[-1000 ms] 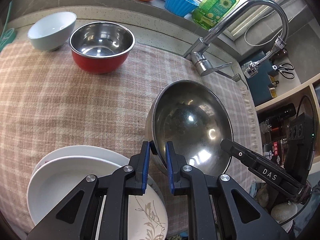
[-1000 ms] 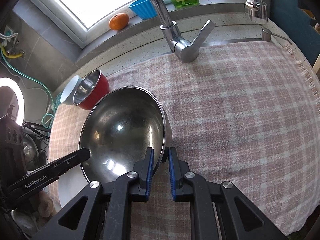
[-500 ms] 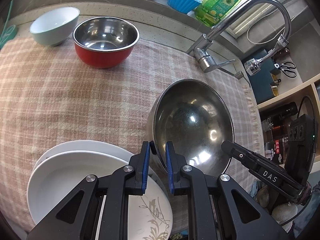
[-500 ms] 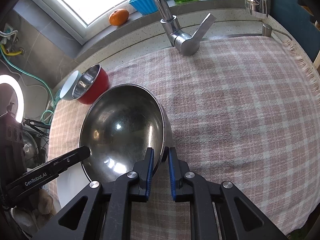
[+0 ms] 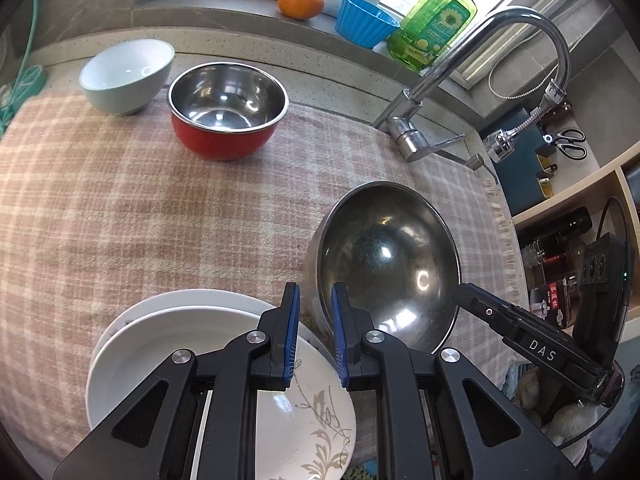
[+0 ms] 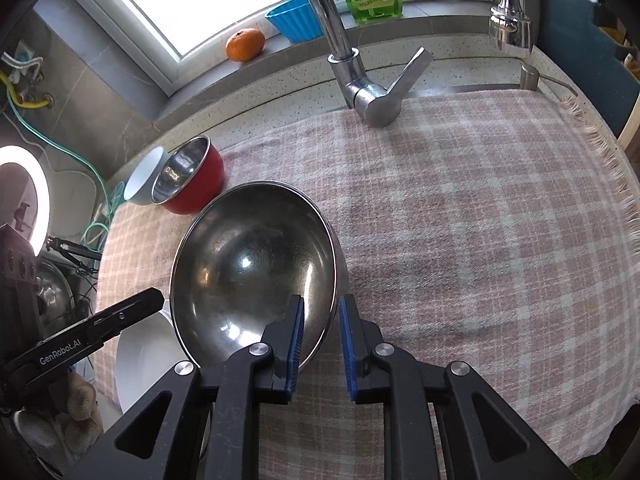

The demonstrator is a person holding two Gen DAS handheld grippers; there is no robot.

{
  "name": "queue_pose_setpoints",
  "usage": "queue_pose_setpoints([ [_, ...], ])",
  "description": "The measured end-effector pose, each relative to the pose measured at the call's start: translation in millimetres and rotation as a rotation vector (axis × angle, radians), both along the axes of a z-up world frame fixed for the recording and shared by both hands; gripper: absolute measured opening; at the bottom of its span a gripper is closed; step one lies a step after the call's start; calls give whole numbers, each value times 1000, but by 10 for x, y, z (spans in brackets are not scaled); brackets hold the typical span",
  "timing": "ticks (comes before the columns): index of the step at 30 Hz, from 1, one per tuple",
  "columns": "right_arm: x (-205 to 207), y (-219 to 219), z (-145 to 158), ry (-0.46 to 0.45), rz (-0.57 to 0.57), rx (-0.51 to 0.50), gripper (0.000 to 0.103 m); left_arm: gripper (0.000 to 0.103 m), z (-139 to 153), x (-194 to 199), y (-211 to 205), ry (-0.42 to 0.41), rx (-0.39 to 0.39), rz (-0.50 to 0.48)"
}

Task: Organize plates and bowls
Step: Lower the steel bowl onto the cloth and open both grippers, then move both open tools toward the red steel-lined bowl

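Now the right claw has just been opening, its blue pads no longer pinching the rim of the large steel bowl, which sits on the checked worktop beside the stacked plates (likely a release). Left claw grips the opposite rim; both point steeply down.

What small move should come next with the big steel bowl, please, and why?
Probably open the left claw too: the right claw has just been opening, the steel bowl rim loose between its pads, and the bowl seems to rest on the checked cloth.
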State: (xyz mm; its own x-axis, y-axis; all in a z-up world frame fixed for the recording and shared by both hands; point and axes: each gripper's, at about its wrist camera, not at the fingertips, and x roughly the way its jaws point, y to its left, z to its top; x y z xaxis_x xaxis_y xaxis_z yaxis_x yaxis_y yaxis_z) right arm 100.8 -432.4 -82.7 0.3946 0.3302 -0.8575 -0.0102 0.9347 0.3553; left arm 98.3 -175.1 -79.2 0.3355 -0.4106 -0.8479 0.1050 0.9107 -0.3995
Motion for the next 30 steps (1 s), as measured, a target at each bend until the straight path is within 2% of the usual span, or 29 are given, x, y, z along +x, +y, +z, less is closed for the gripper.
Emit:
queue_pose_setpoints([
  [5,-109,-29,149,-47,-24,3,19,14,180,-135,311,-57,-12,39],
  [9,-227,-15,299,-107,-44,8,26,14,299,-303,679,-103,7,95],
  [19,-519,264,660,-248,-35,31,34,15,398,-625,1534,-137,53,256],
  [28,-641,708,878,-318,-13,31,37,15,506,-734,1886,-197,123,267],
  [29,-650,762,902,-323,-11,34,38,15,523,-738,1905,-205,134,259],
  [30,-662,814,920,-329,-9,36,46,17,540,-739,1924,-212,145,253],
])
